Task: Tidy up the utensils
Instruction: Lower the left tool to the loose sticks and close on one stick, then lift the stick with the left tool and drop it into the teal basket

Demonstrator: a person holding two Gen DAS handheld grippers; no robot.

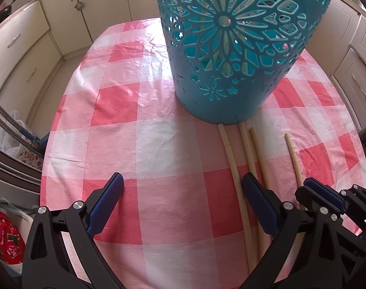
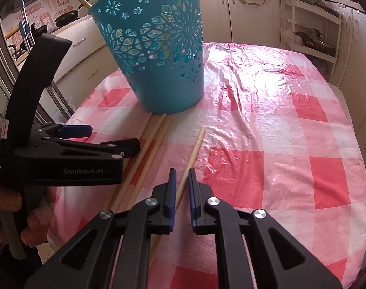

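On left gripper (image 2: 110, 142), "GenRobot.AI" lettering, teal basket (image 2: 159, 60) behind

Bright daylight, sharp pics. Strong glare on the cloth (image 2: 250, 77) far side, soft shadows under the bin (image 1: 231, 48). Heavy fisheye bend + dark corners.

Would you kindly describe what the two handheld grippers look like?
Both are matte black plastic frames with triangular cut-outs and round silver bolts. Each of the fingers carries a dark blue pad. The left gripper has white "GenRobot.AI" lettering on its side and a curved black handle; the right gripper looks identical.
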